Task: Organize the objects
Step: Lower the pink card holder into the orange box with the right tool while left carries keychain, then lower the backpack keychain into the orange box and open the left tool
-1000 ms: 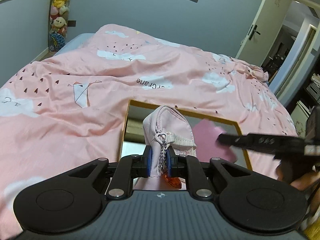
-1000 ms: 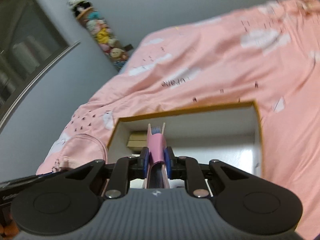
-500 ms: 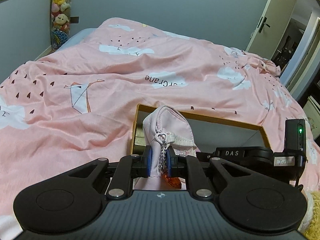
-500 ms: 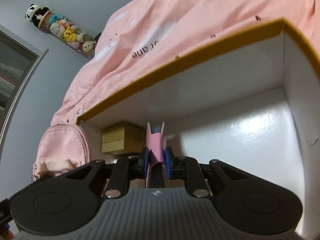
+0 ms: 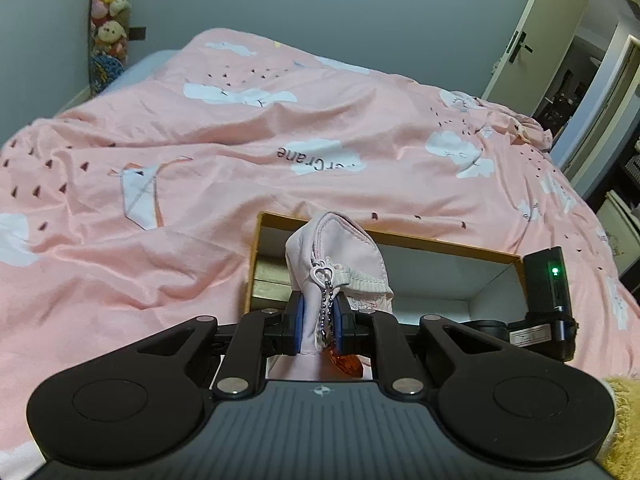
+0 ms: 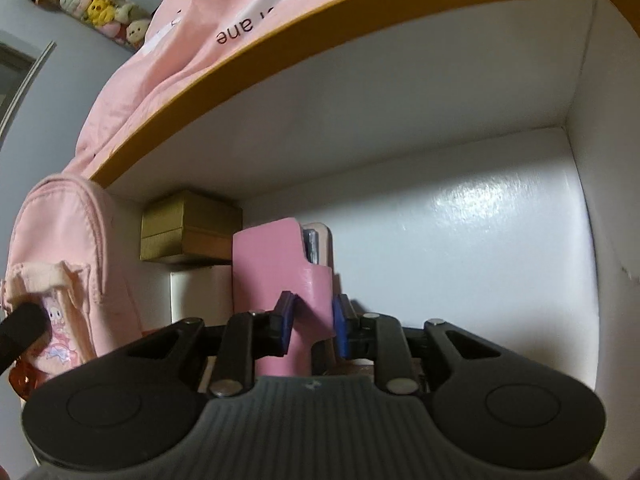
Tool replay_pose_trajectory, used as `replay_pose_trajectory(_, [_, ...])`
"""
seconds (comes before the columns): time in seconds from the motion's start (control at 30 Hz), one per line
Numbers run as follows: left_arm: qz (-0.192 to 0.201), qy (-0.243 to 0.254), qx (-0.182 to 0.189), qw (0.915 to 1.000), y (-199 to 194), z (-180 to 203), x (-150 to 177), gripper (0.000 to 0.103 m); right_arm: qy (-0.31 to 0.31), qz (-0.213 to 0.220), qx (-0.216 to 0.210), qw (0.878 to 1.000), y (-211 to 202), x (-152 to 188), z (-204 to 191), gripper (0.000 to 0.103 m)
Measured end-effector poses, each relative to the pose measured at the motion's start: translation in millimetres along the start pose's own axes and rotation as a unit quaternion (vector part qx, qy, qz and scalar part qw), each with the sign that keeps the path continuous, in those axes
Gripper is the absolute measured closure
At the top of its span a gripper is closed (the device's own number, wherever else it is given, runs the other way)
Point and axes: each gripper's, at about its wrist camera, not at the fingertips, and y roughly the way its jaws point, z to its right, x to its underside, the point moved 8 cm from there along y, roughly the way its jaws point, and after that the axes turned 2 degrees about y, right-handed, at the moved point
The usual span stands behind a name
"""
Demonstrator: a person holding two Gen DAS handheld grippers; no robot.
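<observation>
left wrist view: the left gripper (image 5: 318,326) is clamped on a pink pouch (image 5: 338,248), held above the near left part of the box (image 5: 448,240) on the bed (image 5: 280,128); not yet stowed.

right wrist view: the right gripper (image 6: 310,322) has its jaws parted around a pink wallet (image 6: 280,268) lying on the box floor beside a gold box (image 6: 188,226) in the far left corner; this one looks placed.

2 fisheye views, each looking forward along its own claw. The left wrist view sits above the near edge of an open box (image 5: 448,242) and faces across a pink bed (image 5: 320,128) toward a grey wall and a door. The right wrist view sits low inside the same box (image 6: 320,28), very near its white walls; both views share the box, a pink pouch (image 5: 336,248) (image 6: 68,240) and the bed.
</observation>
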Motion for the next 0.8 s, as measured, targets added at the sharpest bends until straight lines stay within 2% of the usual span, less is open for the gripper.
replay_pose_trajectory(0.1, [-0.009,-0.007,0.017,0.9998,6,4,0,0.087,-0.018,0.006,0.011,1.0,-8,-1,0,0.077])
replay_pose_trajectory(0.3, [-0.041,-0.044,0.051,0.9969,34,13,6,0.087,-0.06,0.068,0.028,0.996,-47,-9,8,0.077])
replay_pose_trajectory(0.43, [-0.059,-0.058,0.048,0.9954,57,17,15,0.087,-0.08,0.095,0.044,0.991,-61,-13,13,0.077])
replay_pose_trajectory(0.53, [-0.075,-0.063,0.047,0.9941,71,18,20,0.087,-0.085,0.104,0.029,0.99,-66,-12,14,0.077])
replay_pose_trajectory(0.63, [-0.085,-0.056,0.026,0.9944,80,15,25,0.086,-0.078,0.105,0.013,0.991,-65,-13,11,0.077])
replay_pose_trajectory(0.8, [-0.095,-0.052,0.012,0.994,86,8,30,0.083,-0.058,0.086,-0.03,0.994,-53,-10,3,0.076])
